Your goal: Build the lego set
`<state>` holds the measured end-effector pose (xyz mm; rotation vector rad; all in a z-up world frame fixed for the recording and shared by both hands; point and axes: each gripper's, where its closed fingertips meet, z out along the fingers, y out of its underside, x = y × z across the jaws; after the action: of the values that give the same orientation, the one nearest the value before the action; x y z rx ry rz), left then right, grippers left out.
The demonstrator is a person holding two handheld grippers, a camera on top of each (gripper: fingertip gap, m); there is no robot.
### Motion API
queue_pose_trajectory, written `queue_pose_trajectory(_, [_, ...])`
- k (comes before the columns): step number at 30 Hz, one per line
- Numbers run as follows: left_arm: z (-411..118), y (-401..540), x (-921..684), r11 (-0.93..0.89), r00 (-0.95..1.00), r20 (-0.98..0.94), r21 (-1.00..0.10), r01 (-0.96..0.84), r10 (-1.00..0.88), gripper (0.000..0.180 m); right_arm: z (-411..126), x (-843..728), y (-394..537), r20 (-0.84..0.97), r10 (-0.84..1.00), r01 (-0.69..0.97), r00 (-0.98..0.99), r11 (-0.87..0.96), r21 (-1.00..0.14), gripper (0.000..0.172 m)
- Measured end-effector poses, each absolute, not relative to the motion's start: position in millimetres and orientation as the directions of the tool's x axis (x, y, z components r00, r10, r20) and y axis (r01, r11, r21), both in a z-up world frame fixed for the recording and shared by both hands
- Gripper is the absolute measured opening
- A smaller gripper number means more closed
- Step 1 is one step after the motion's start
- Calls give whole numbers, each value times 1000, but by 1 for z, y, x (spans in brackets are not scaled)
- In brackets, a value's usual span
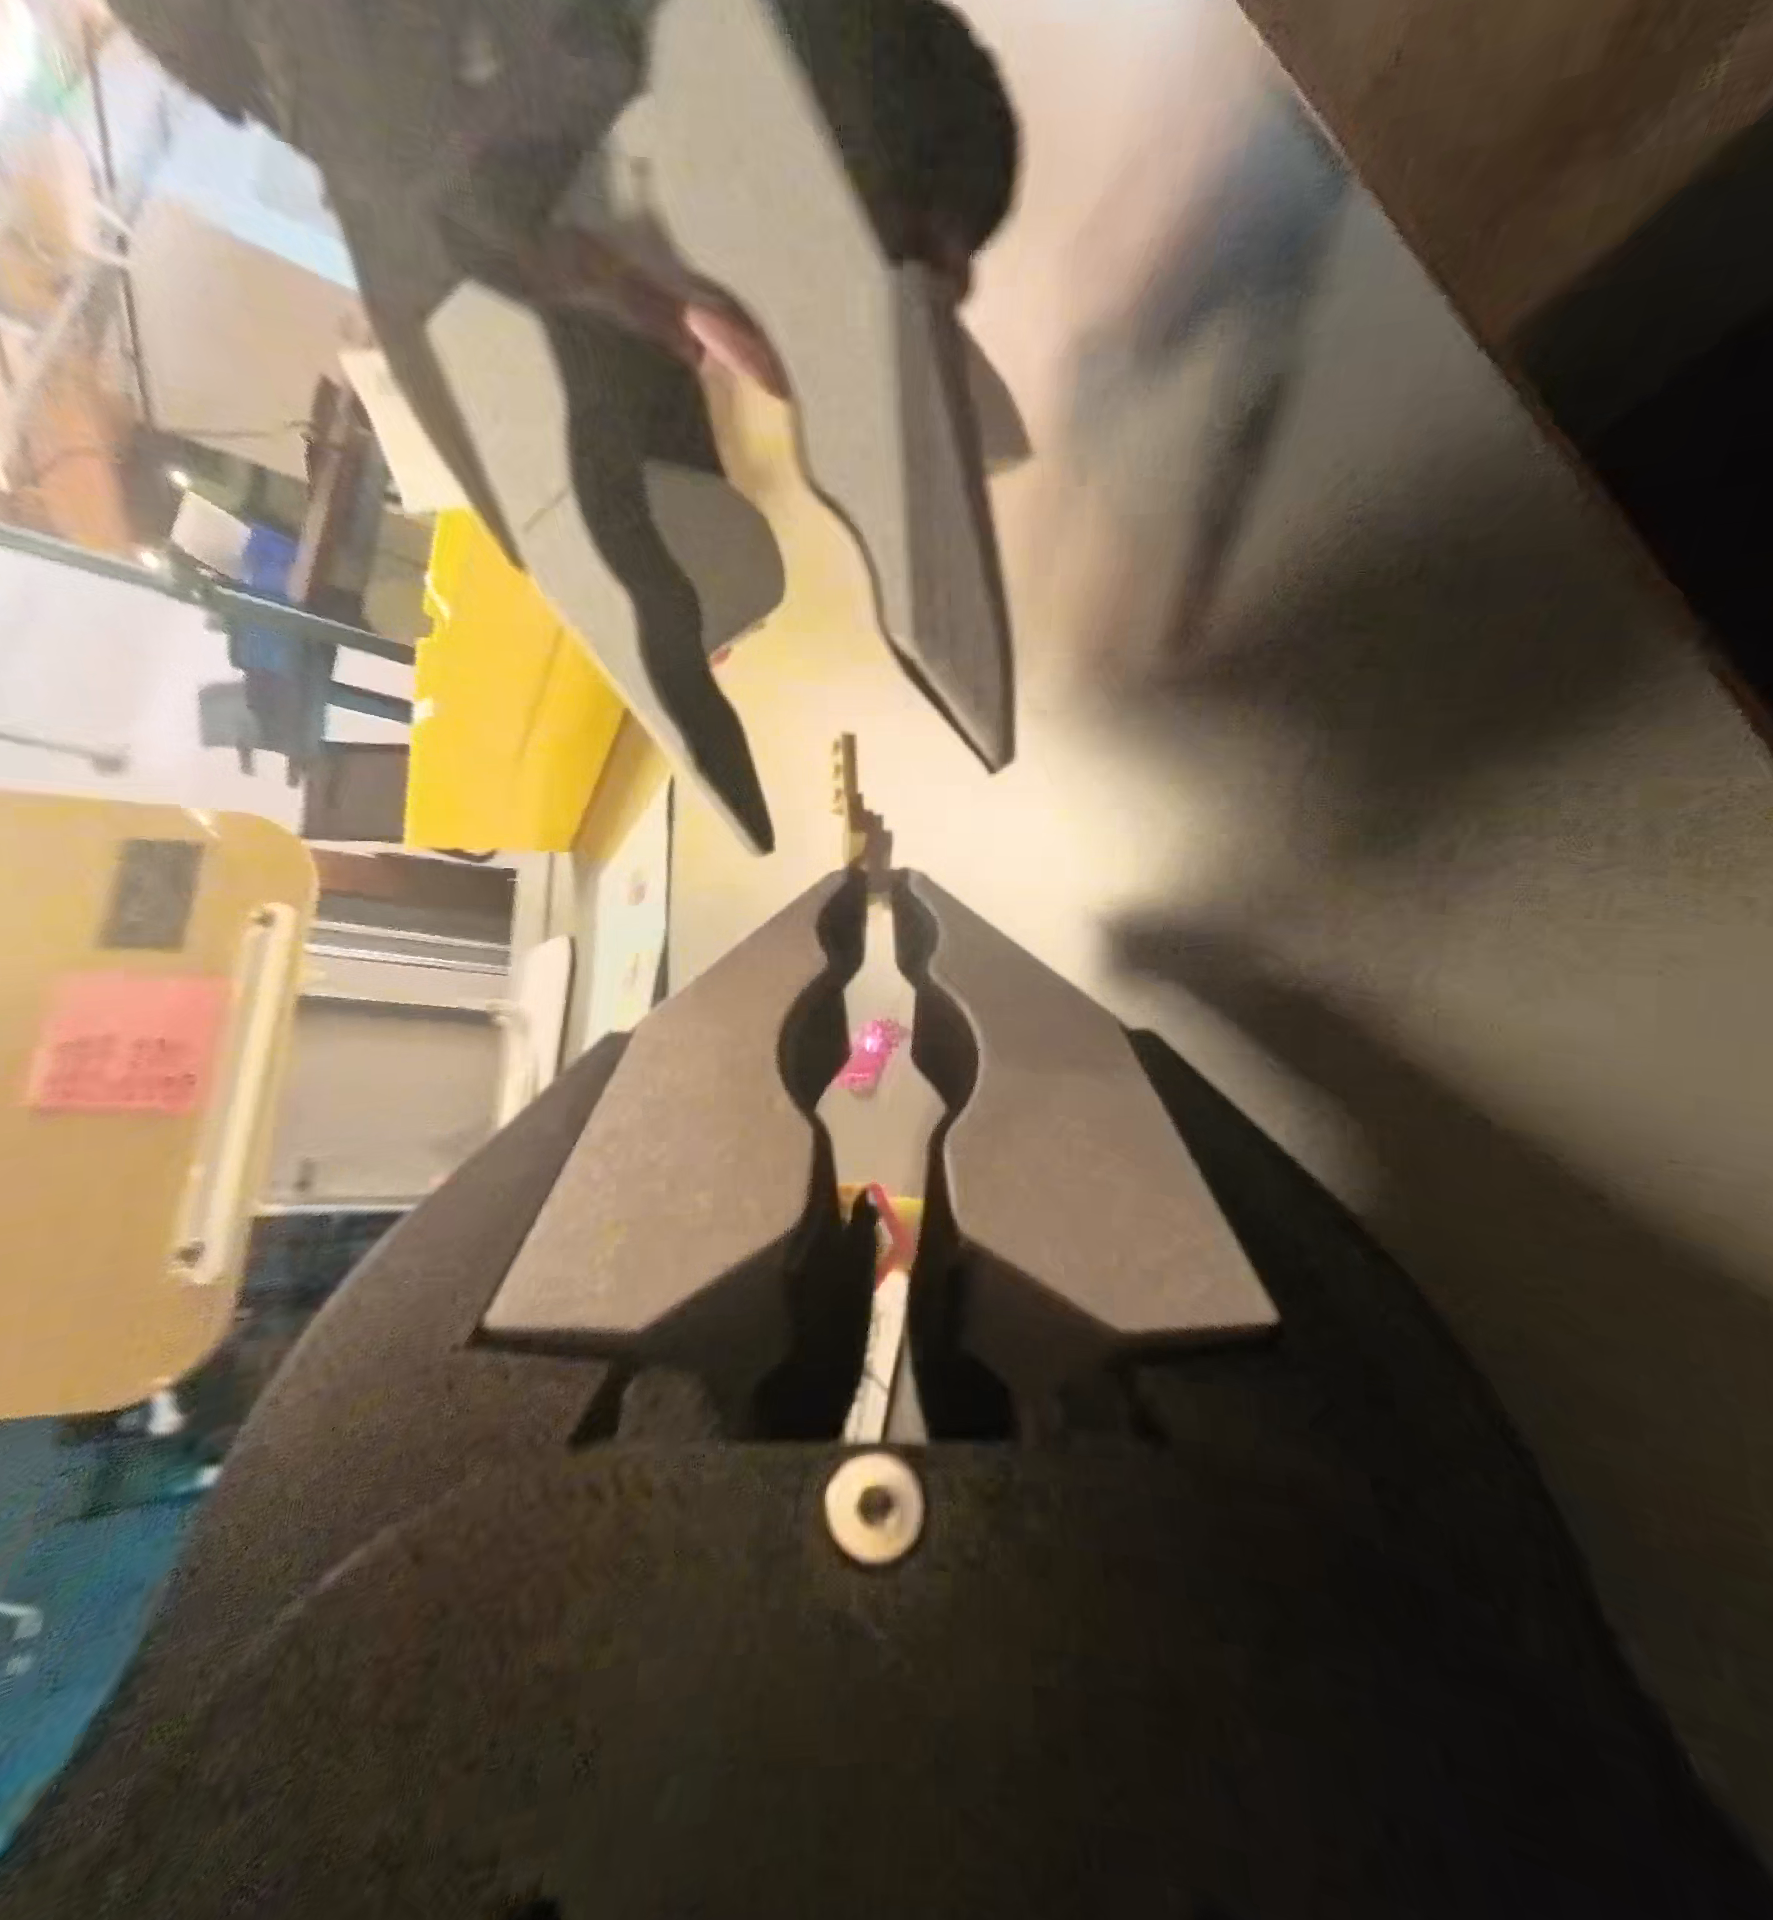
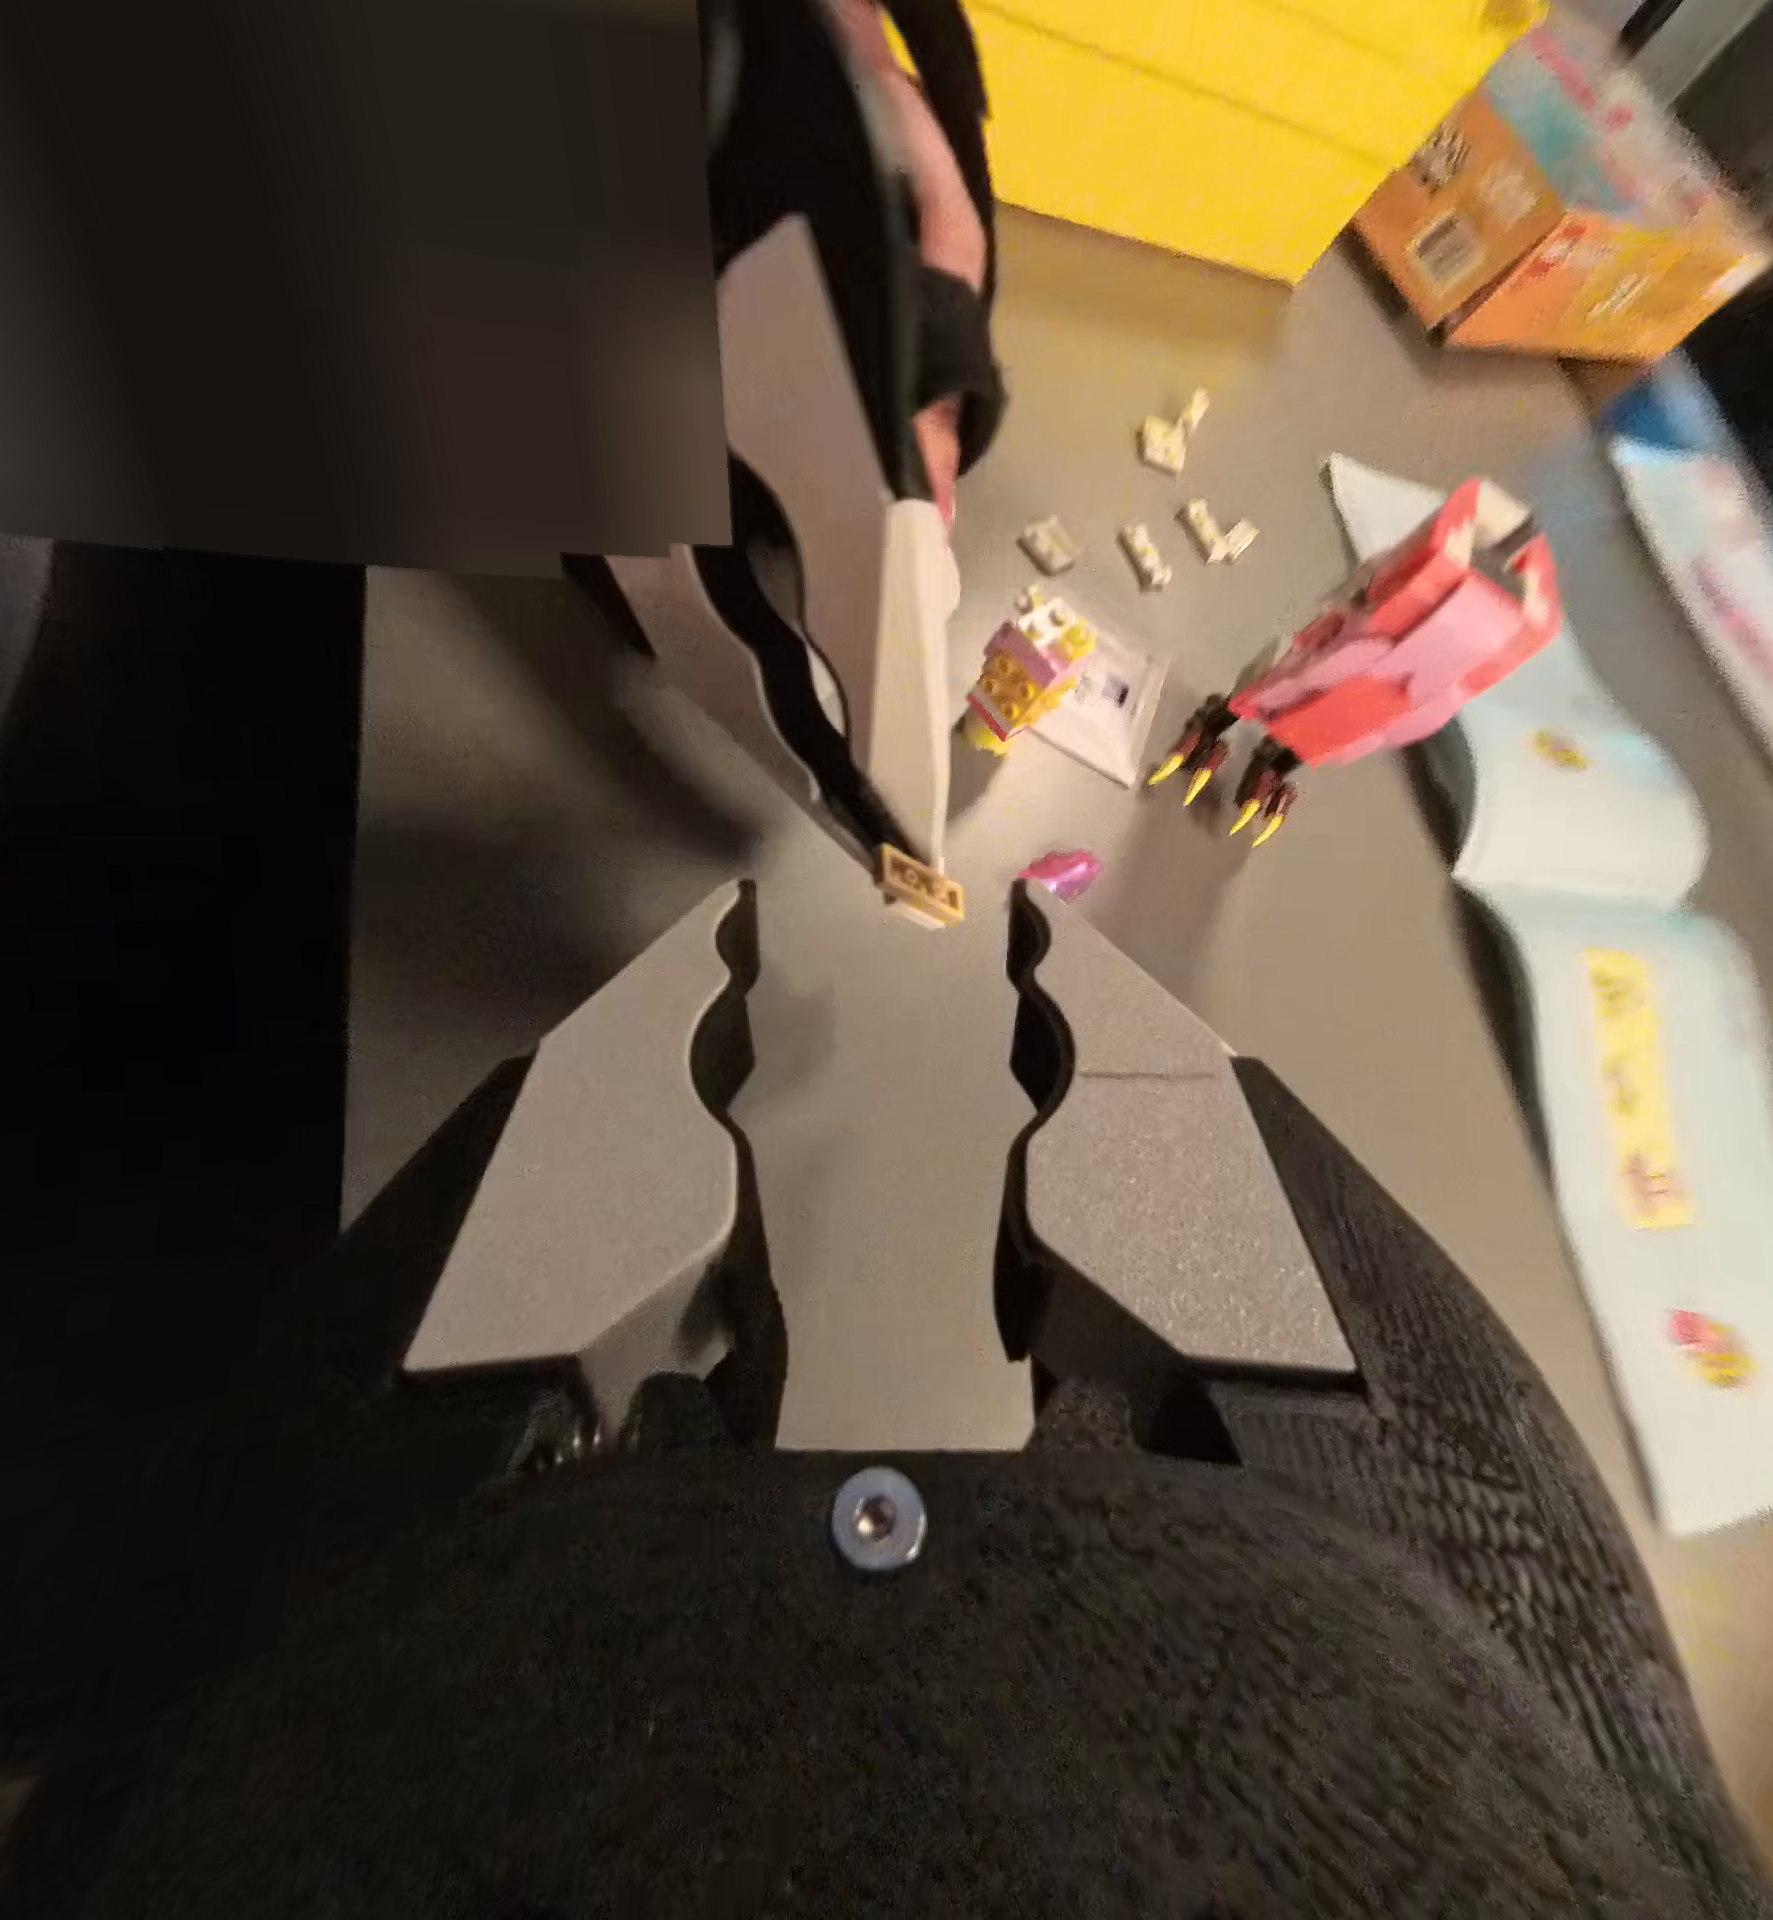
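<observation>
The left gripper (image 1: 874, 878) pinches a small tan brick plate (image 2: 921, 886) at its fingertips, held in the air above the grey table (image 2: 1225, 1039). The right gripper (image 2: 882, 899) is spread wide, its pads clear of the plate on both sides — a pink piece (image 2: 1064, 868) lies on the table just right of the plate, a red-and-pink clawed model (image 2: 1381, 665) farther beyond.

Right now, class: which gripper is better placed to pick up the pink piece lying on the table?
Right. The right gripper is open and empty, with the pink piece beside its fingertip. The left gripper is shut on a tan brick plate.
</observation>
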<state>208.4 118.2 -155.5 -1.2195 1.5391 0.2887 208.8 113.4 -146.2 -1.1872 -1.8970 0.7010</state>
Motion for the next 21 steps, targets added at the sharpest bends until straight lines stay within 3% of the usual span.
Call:
queue_pose_trajectory(8, [-145, 113, 210, 421, 207, -769, -530, -736, -605, 3, -145, 200, 114, 550, 794, 466, -260, 602, -648, 13])
queue_pose_trajectory(13, [-145, 112, 210, 402, 217, -737, -562, -723, -640, 3, -146, 199, 116, 590, 764, 495, -261, 631, -598, 7])
queue_pose_trajectory(21, [-148, 108, 212, 387, 216, -702, -591, -708, -678, 3, -149, 202, 113, 555, 794, 525, -247, 591, -613, 6])
